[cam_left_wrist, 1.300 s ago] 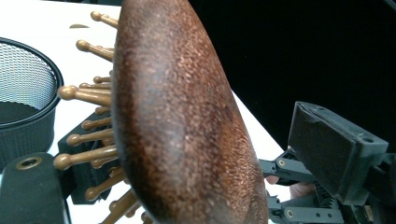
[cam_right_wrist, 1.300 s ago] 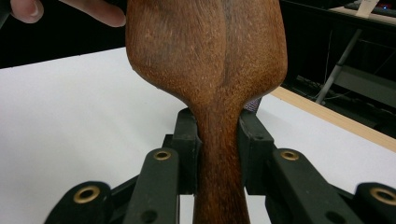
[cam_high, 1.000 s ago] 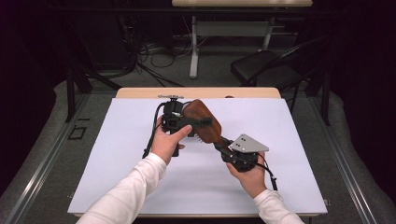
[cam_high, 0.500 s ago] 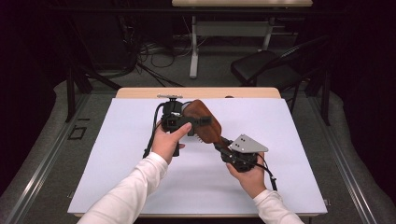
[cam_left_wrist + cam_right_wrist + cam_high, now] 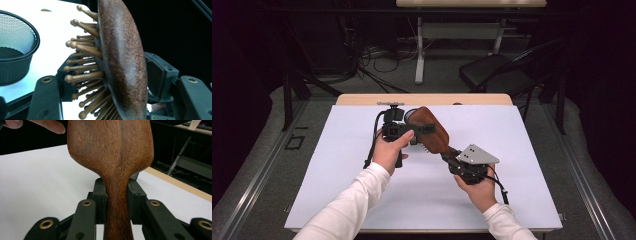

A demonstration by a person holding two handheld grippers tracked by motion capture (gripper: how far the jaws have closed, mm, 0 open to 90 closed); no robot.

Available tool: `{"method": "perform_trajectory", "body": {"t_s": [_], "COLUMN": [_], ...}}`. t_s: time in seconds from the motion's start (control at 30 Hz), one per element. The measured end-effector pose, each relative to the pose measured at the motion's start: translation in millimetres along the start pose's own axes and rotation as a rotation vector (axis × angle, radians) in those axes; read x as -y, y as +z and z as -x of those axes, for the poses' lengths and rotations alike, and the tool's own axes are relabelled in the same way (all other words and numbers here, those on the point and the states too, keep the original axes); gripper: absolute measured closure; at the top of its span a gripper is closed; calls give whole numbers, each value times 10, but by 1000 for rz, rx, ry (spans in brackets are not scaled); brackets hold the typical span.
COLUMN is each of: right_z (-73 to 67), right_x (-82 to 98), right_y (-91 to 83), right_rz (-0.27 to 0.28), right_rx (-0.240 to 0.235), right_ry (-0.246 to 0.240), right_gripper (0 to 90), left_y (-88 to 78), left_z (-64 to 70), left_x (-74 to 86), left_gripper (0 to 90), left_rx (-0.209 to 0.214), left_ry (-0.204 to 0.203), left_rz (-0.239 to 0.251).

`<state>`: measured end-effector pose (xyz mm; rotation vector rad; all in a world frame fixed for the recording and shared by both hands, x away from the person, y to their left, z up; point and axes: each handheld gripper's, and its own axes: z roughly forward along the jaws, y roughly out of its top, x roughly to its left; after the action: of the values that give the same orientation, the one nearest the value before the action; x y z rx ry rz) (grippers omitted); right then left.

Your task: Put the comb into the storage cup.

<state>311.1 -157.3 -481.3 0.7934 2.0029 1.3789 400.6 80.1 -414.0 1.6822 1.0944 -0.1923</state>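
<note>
Hairbrush (image 5: 430, 131) handle being gripped by right gripper (image 5: 451, 156); left gripper (image 5: 421, 134) jaws just closing across head at 11 o'clock. Bristles risk being bent, pad slipping.

Desk (image 5: 337, 190): bare white around both hands.
Far edge: mesh basket (image 5: 15, 47) just beside hairbrush (image 5: 432, 132), blocking there.

Dark room: grey floor (image 5: 257, 170), black chair (image 5: 492, 75), perhaps a desk (image 5: 472, 4) beyond.

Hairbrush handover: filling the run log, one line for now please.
hairbrush: held above table | right gripper: shut on handle | left gripper: jaws just closing around head | basket: beside
</note>
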Motion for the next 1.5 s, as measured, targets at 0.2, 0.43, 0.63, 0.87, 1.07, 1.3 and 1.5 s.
{"method": "perform_trajectory", "body": {"t_s": [0.2,0.43,0.63,0.87,1.07,1.3,1.5], "right_z": [-6,2,48,46,41,34,26], "right_x": [1,9,31,45,48,49,49], "right_y": [0,-6,3,10,14,16,16], "right_rz": [6,14,29,29,33,34,32], "right_rx": [1,-5,-46,-47,-47,-44,-43], "right_ry": [-3,5,41,35,35,30,26], "right_gripper": [720,720,720,721,721,721,721], "left_y": [-7,-20,-33,-42,-52,-58,-66], "left_z": [17,7,4,3,7,-23,-41], "left_x": [2,-6,-3,3,14,19,12], "left_gripper": [368,376,395,414,427,441,449], "left_rx": [-4,16,32,37,38,59,74], "left_ry": [-16,-18,-34,-54,-80,-115,-135], "left_rz": [10,-1,7,14,23,18,5]}}
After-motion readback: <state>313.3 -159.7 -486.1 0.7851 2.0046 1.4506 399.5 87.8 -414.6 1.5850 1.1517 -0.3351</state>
